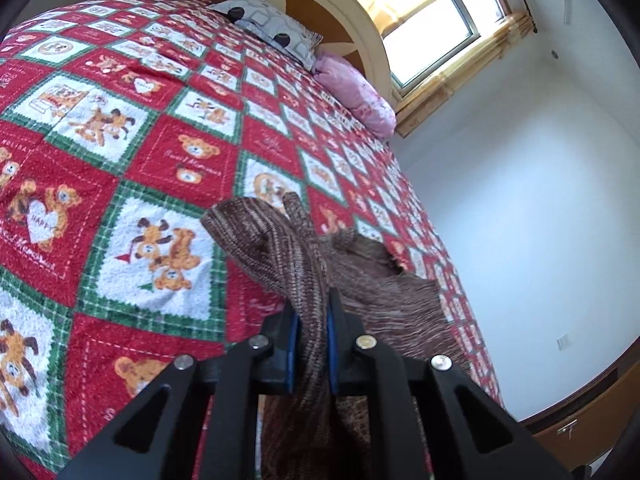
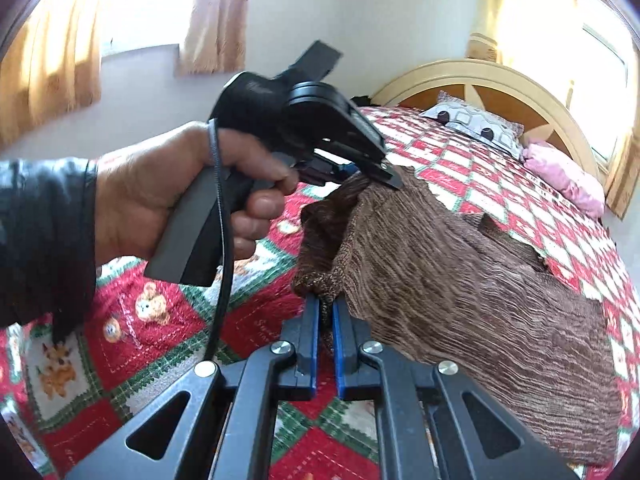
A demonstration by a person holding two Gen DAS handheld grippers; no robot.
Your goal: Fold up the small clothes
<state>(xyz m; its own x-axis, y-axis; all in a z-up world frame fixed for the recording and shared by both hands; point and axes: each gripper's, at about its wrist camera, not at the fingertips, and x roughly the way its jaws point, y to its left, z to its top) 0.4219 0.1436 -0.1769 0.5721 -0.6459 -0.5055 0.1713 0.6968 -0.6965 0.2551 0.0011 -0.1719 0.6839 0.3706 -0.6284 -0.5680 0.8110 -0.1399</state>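
Note:
A brown knitted garment [image 2: 460,280] lies spread on the bed, its near edge lifted off the quilt. My right gripper [image 2: 326,304] is shut on a bunched corner of that edge, low in the right wrist view. My left gripper [image 1: 311,300] is shut on another fold of the brown garment [image 1: 280,248], which hangs down between its blue pads [image 1: 294,344]. In the right wrist view the left gripper [image 2: 382,174] shows from the side, held by a hand [image 2: 168,192] in a dark sleeve, pinching the far corner of the same edge.
A red, white and green teddy-bear quilt [image 1: 132,168] covers the bed. A patterned grey pillow [image 1: 276,28] and a pink pillow [image 1: 356,92] lie against the curved headboard [image 1: 360,12]. The window [image 1: 440,28] and a white wall stand to the right of the bed.

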